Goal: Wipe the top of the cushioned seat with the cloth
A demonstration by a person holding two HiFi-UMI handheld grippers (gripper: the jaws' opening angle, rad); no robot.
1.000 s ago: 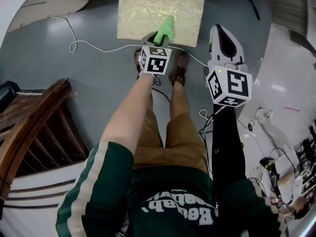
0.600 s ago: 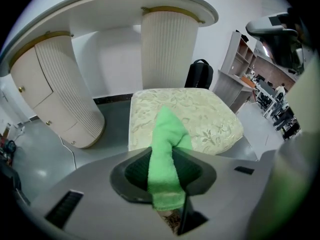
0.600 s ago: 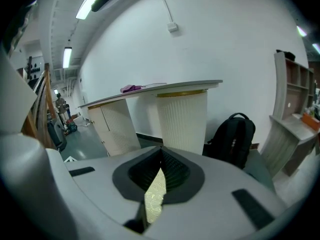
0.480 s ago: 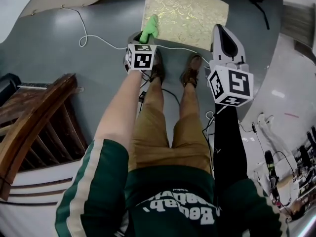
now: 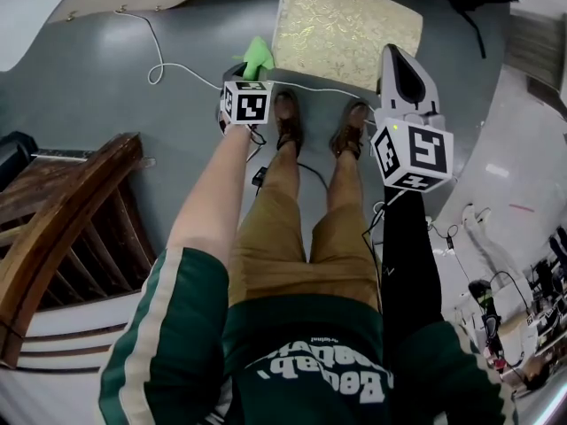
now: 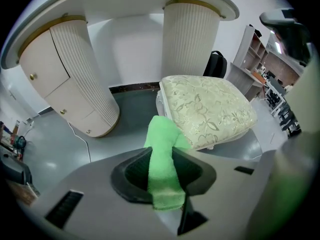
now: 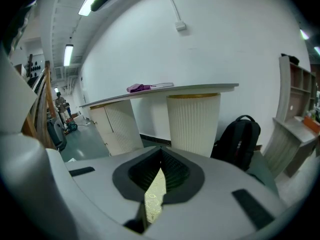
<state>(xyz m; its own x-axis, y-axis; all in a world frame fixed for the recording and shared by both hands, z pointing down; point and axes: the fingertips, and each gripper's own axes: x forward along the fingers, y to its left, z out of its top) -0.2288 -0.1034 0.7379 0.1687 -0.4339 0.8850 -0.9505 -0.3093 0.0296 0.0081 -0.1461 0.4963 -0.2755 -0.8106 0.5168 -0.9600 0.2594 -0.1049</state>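
Note:
The cushioned seat (image 5: 345, 35), pale gold with a floral pattern, stands on the grey floor at the top of the head view. My left gripper (image 5: 251, 76) is shut on the green cloth (image 5: 258, 57), which hangs over the floor just left of the seat's front left corner. In the left gripper view the cloth (image 6: 162, 134) runs out between the jaws, with the seat (image 6: 206, 109) ahead and to the right. My right gripper (image 5: 393, 53) is held above the seat's front right corner, shut, with nothing in it; a sliver of the seat (image 7: 155, 196) shows under its tips.
A white cable (image 5: 168, 65) snakes over the floor in front of the seat. The person's shoes (image 5: 286, 118) stand close to it. A wooden chair (image 5: 62, 228) is at the left. Ribbed white cabinets (image 6: 75, 79) and a black backpack (image 7: 242, 139) stand behind the seat.
My left gripper has carried the cloth leftward, from the seat's front edge off past its left side. The right gripper has stayed where it was.

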